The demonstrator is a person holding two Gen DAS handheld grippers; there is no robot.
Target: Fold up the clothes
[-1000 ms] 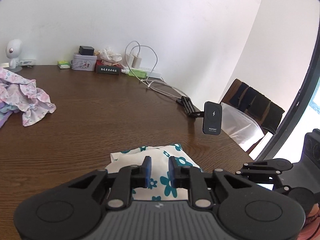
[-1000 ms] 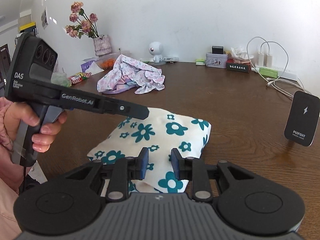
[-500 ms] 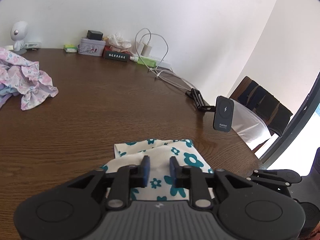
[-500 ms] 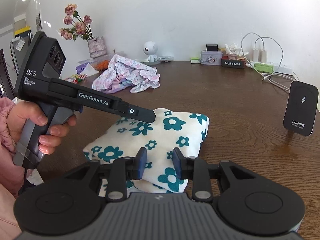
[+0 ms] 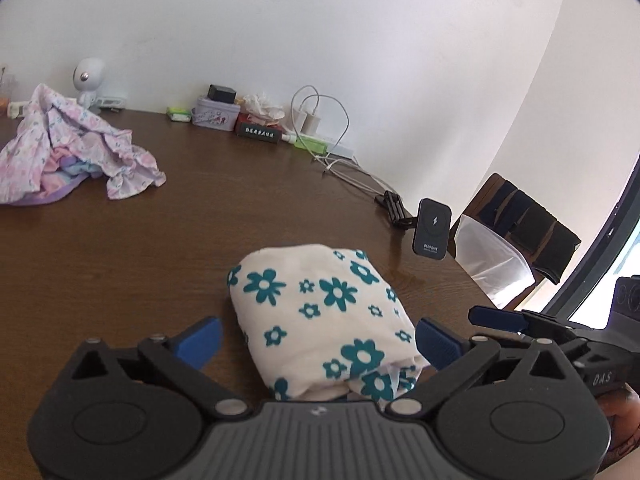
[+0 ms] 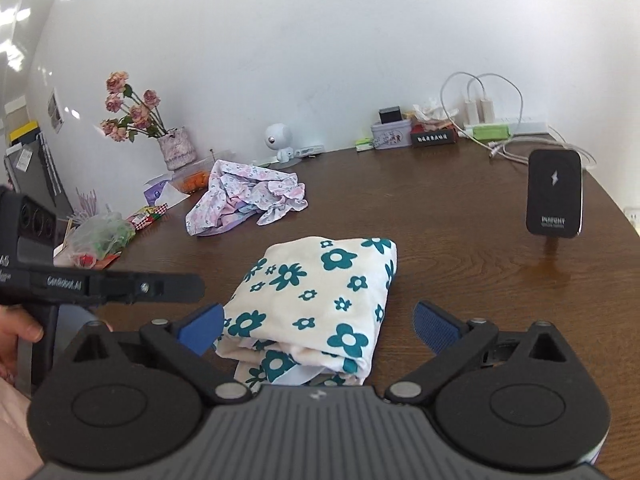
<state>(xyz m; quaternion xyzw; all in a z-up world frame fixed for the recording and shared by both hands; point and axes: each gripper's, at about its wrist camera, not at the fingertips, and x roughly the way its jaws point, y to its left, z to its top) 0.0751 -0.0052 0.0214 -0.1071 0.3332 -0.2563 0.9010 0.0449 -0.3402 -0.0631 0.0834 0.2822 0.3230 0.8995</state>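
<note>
With both jaws spread, folded floral garment (image 5: 320, 312) lies between, untouched.

Cream garment (image 6: 320, 296) with teal flowers; pink-lilac floral heap (image 6: 244, 196); dark brown table (image 6: 460, 208); black charger (image 6: 554, 194).

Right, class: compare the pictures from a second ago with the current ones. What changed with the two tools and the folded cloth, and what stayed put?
Both tools opened: the left tool and right tool were nearly shut over the folded teal-flowered cloth and now stand wide open, letting it go. Both also drew back a little. The pink floral clothes pile and wireless charger stand stayed put.
</note>
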